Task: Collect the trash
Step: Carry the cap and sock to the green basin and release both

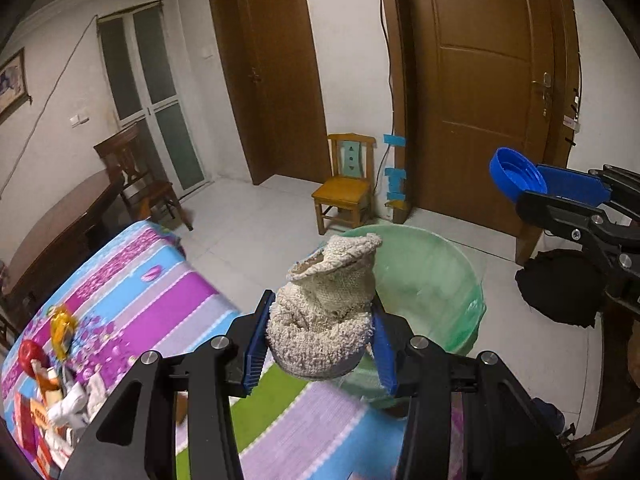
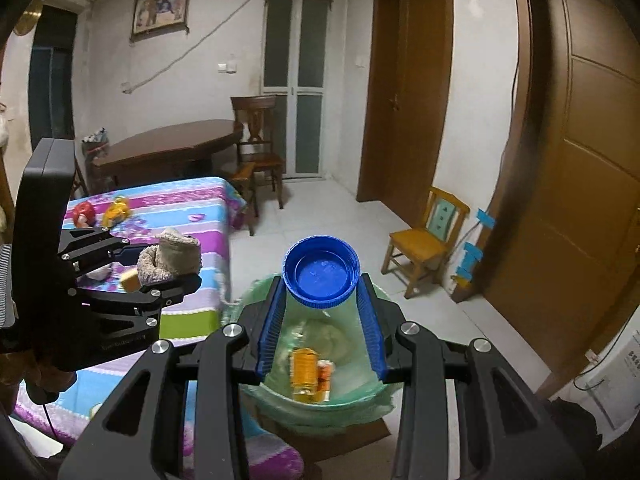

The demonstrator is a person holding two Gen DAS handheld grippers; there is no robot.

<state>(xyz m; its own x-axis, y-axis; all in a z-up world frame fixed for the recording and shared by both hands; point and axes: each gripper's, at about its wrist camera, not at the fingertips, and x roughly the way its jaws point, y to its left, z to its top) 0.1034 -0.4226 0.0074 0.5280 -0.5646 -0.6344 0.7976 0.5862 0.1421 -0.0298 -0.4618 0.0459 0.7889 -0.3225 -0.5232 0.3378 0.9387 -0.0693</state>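
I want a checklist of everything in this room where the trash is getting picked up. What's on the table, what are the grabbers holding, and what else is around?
Surface: table under a striped purple, blue and green cloth.
Job's things: crumpled beige knitted cloth; blue plastic lid; bin with green liner on the floor, an orange carton inside.
Clutter: red wrapper, yellow wrapper and cartons at the table's far end.
Grippers: left gripper jaws shut on the cloth, beside the bin; right gripper jaws shut on the lid, above the bin.
Cables: black cable down the door frame.
Surroundings: small yellow chair, brown doors, dark dining table, white tiled floor.
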